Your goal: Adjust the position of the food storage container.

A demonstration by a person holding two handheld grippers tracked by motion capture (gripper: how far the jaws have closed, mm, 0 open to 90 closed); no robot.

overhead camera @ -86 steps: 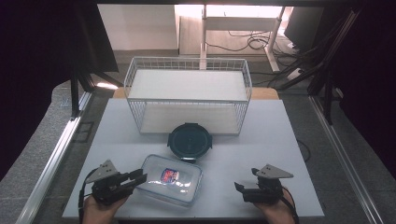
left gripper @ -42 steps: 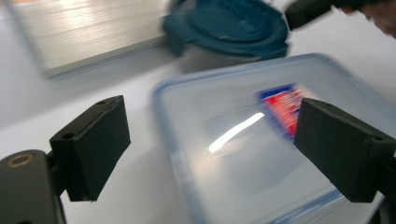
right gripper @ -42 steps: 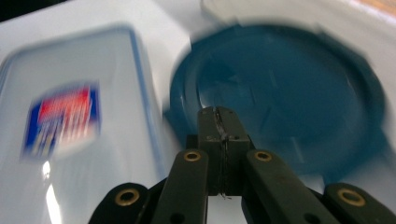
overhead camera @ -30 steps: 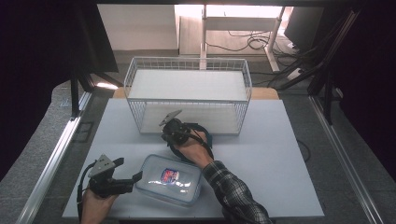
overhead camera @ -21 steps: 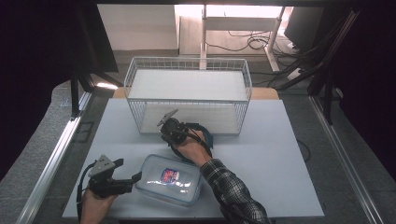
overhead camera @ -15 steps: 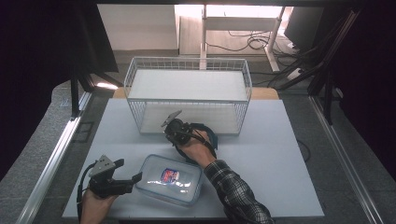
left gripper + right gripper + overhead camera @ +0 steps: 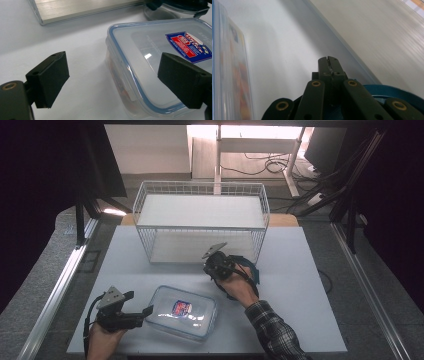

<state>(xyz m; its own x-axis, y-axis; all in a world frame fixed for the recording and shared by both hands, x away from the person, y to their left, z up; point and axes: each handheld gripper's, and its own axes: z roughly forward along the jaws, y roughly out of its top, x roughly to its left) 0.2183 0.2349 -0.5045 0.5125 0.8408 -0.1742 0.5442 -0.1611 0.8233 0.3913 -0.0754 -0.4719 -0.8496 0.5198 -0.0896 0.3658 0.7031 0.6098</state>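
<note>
Since half a second ago, barely moved: right hand-held gripper (image 7: 216, 262) with jaws pressed together over the round blue-lidded container (image 7: 248, 268) at 12 o'clock of the counter (image 7: 310, 290), left hand-held gripper (image 7: 142, 312) spread wide at the clear lidded box (image 7: 184, 312) at 6 o'clock.

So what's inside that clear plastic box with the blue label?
Through the clear box an orange-red smear shows low along its near wall, but the blur and the lid's label leave it unidentifiable. The left gripper, jaws open, straddles its corner.
</note>
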